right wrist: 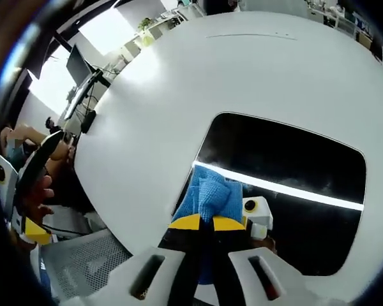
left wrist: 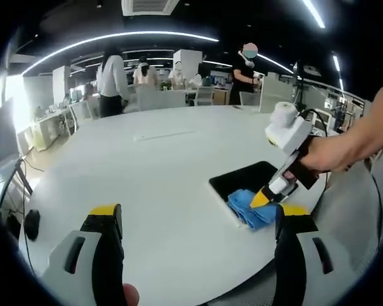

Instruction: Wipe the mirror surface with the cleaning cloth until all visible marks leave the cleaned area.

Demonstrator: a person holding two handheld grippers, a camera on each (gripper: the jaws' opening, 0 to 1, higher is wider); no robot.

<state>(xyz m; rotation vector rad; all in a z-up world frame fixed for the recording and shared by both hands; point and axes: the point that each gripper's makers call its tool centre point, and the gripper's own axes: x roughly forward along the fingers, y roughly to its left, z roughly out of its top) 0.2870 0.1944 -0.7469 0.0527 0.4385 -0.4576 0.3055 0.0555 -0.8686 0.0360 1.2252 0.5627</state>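
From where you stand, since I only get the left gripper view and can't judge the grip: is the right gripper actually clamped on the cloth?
Observer: Yes. In the right gripper view the right gripper is shut on the blue cloth.
Operator: Where on the mirror is the cloth?
Observer: At the mirror's near left edge, partly overhanging onto the white table.
Operator: Any marks visible on the glass?
Observer: I can't tell; it shows a bright ceiling-light reflection across its dark surface.

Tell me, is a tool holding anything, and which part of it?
The right tool pinches the blue cleaning cloth at its near bunched edge, pressing it on the mirror. The left tool is open, holding nothing.
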